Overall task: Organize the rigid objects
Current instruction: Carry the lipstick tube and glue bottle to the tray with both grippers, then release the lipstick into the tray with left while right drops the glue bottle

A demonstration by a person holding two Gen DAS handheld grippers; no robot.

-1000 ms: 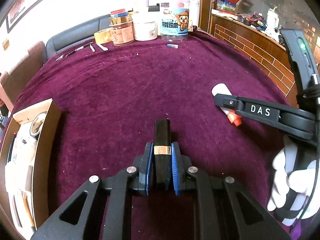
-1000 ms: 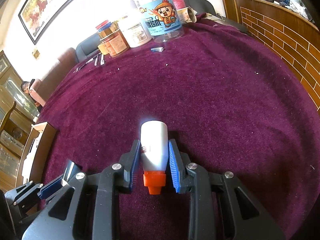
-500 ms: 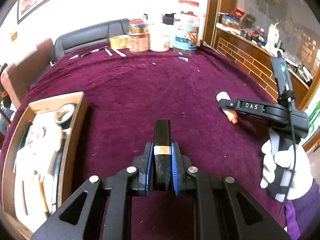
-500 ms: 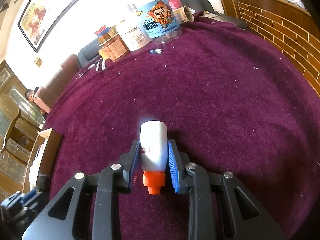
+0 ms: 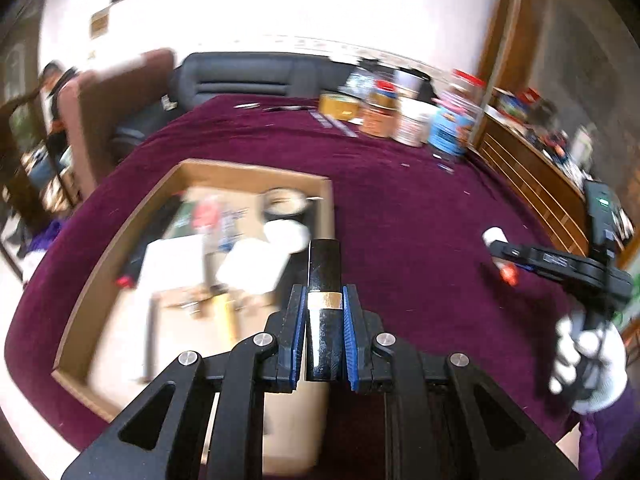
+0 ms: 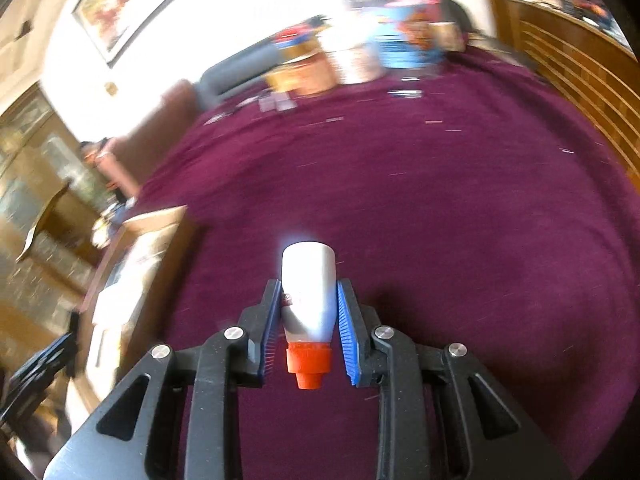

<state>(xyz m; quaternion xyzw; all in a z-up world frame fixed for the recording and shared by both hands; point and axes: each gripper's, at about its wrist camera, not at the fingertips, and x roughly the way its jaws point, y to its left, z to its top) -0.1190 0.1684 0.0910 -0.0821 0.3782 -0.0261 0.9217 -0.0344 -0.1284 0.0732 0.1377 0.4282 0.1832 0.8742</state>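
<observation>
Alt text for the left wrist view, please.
The left hand-held gripper clamps a black tube with a gold band above the edge of a cluttered cardboard box on a maroon tablecloth. At right, a white-gloved hand holds the other gripper.

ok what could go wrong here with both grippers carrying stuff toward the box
1. The cardboard box already looks crowded, so the black tube in the left gripper may land on other items or hit the rim.
2. The white bottle tapers toward its orange cap, so it might slip from the right gripper.

wrist views angled down, sharing tablecloth [image 5: 400, 208]
</observation>
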